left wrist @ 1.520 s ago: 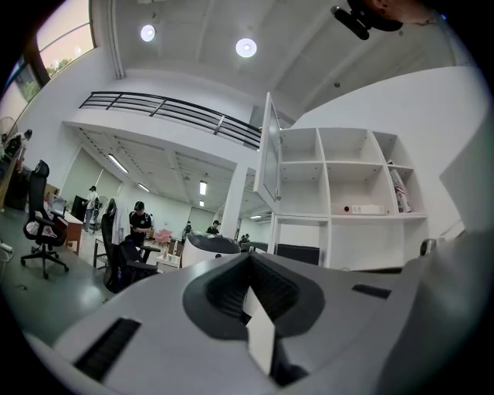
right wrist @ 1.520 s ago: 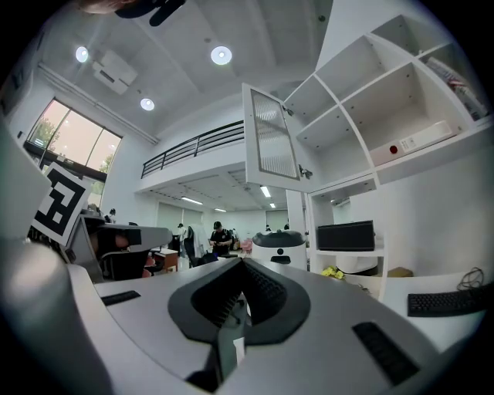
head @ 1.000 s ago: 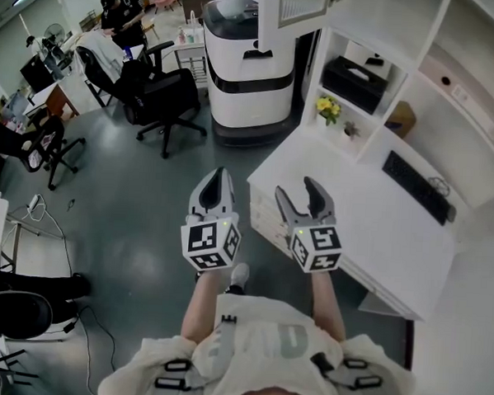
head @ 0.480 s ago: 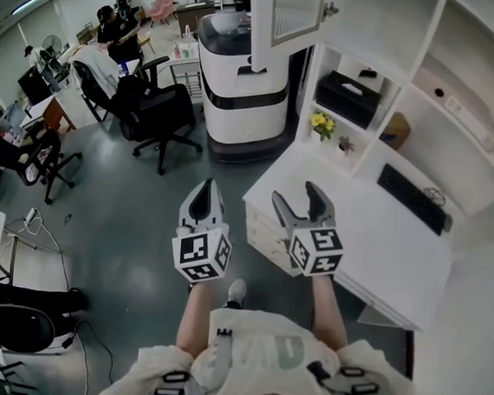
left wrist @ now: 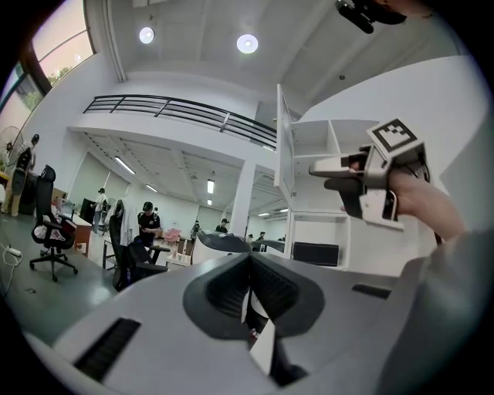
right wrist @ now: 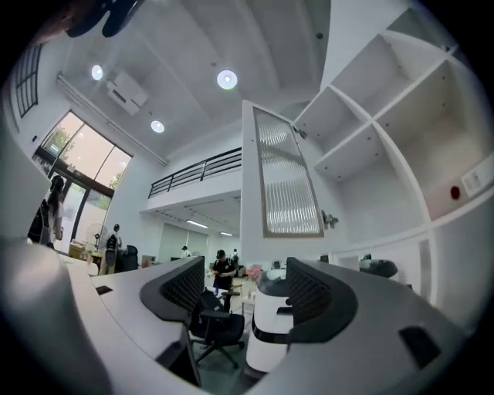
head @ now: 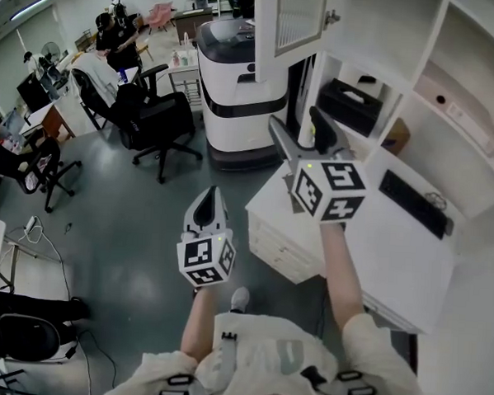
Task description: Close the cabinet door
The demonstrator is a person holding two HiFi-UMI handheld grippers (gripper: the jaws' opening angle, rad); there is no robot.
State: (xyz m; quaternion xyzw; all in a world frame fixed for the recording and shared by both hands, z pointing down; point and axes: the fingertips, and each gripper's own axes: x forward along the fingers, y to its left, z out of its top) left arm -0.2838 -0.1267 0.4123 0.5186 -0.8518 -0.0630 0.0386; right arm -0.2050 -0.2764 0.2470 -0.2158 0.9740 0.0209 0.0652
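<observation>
**Head view.** The tall white cabinet door with the ribbed glass pane (head: 299, 18) stands wide open. It sticks out from the white shelf cabinet (head: 476, 72), high above the far left corner of the white table (head: 393, 241). Your right gripper (head: 296, 125) is held up toward the door, below it and not touching it. Your left gripper (head: 208, 200) hangs low over the grey floor, off the table's left edge. The top of the door is cut off by the picture's edge, and you cannot see its hinges.

**Left gripper view.** The left gripper (left wrist: 248, 270) has its jaws pressed together, with nothing in them. Off to the right you see the right gripper (left wrist: 324, 176) pointing at the door (left wrist: 284, 150), which shows only as a thin edge here.

**Right gripper view.** The right gripper (right wrist: 243, 289) has just been opening its jaws, and they stand wide apart and empty. The door (right wrist: 287, 181) is ahead and higher up. A small knob (right wrist: 330, 221) shows near its lower corner, too tiny to make out well.

I think you are on the reaching step. Next, get the gripper to the door's free edge and push it round toward the cabinet until it sits flat.
</observation>
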